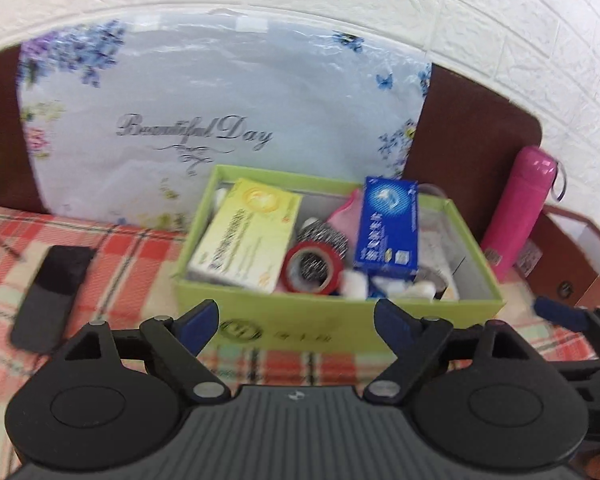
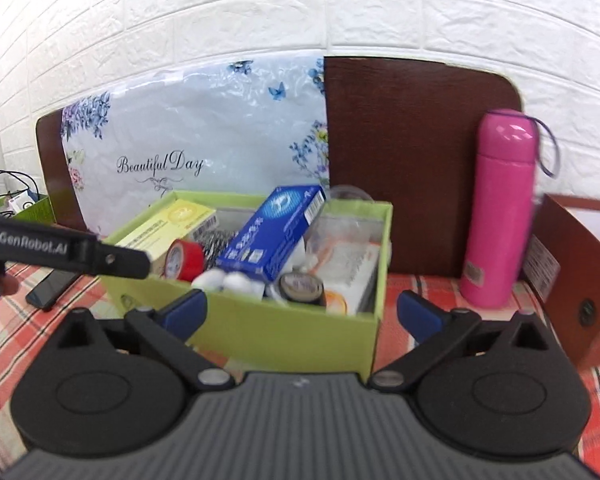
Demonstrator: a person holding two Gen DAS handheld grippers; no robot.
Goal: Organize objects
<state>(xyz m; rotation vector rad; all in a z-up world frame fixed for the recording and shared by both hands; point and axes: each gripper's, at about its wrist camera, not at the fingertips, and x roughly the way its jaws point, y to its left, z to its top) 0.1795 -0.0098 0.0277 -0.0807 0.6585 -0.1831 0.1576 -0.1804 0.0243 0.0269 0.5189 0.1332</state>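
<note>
Left gripper (image 1: 296, 320): jaws spread wide, nothing between them, hovering over the checked cloth (image 1: 112, 248) just in front of the green box (image 1: 340, 320). Right gripper (image 2: 300, 312): jaws also wide apart and empty, facing the box's near right corner.

Box sits open on the cloth, in front of a flowered pillow (image 1: 180, 120) that leans on a brown headboard (image 2: 400, 140). Contents: yellow carton (image 1: 246, 234) leaning at the left, red tape roll (image 1: 310, 268) beside it, blue carton (image 1: 388, 228) tilted near the middle, white cotton balls (image 2: 224, 280) at the front, black tape roll (image 2: 300, 286) toward the right. Items further back are too blurred to identify.

Outside the box: pink flask (image 2: 500, 208) upright to its right, brown paper bag (image 2: 572, 280) further right, black phone (image 1: 50, 296) flat on the cloth to the left.
</note>
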